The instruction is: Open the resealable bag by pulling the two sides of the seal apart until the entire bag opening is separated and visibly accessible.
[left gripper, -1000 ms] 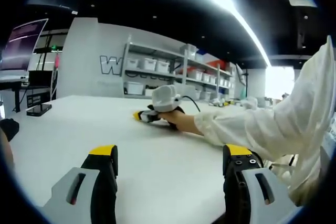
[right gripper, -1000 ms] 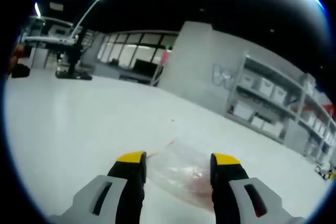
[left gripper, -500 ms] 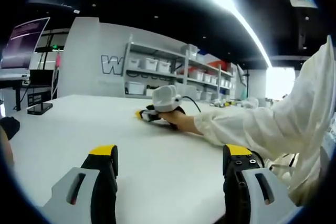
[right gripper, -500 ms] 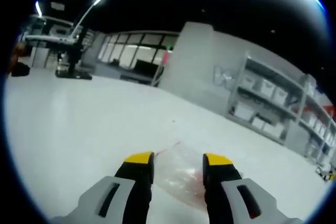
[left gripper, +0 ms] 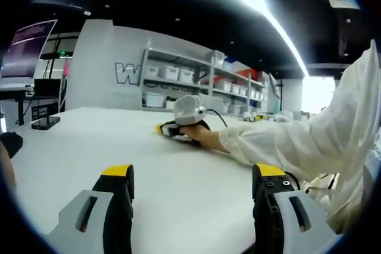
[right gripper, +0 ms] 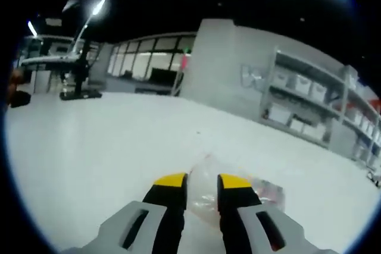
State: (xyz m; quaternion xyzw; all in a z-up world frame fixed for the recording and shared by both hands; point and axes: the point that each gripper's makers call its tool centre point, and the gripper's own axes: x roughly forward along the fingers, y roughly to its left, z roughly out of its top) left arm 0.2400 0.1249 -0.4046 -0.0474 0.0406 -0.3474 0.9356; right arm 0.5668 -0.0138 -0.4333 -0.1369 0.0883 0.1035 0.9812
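Note:
The clear resealable bag (right gripper: 262, 191), with reddish marks inside, lies on the white table (right gripper: 89, 147). My right gripper (right gripper: 202, 181) has its yellow-tipped jaws drawn close together, and a bunched fold of the bag is pinched between them. The rest of the bag spreads out to the right of the jaws. In the left gripper view the right gripper (left gripper: 174, 128) rests low on the table (left gripper: 71, 141) in a person's hand, whose white sleeve (left gripper: 297, 147) comes in from the right. My left gripper (left gripper: 194, 173) is open and holds nothing. It hovers over the table's near part, well short of the right gripper.
Grey shelving with white bins (left gripper: 172, 75) lines the far wall. A small black stand (left gripper: 44, 124) sits at the table's left edge, and a dark object (left gripper: 9, 145) lies at the far left. A desk with equipment (right gripper: 71, 78) stands beyond the table.
The right gripper's jaws have closed step by step from wide apart to nearly together on the bag. That view has tilted a little. The left gripper has stayed still and open.

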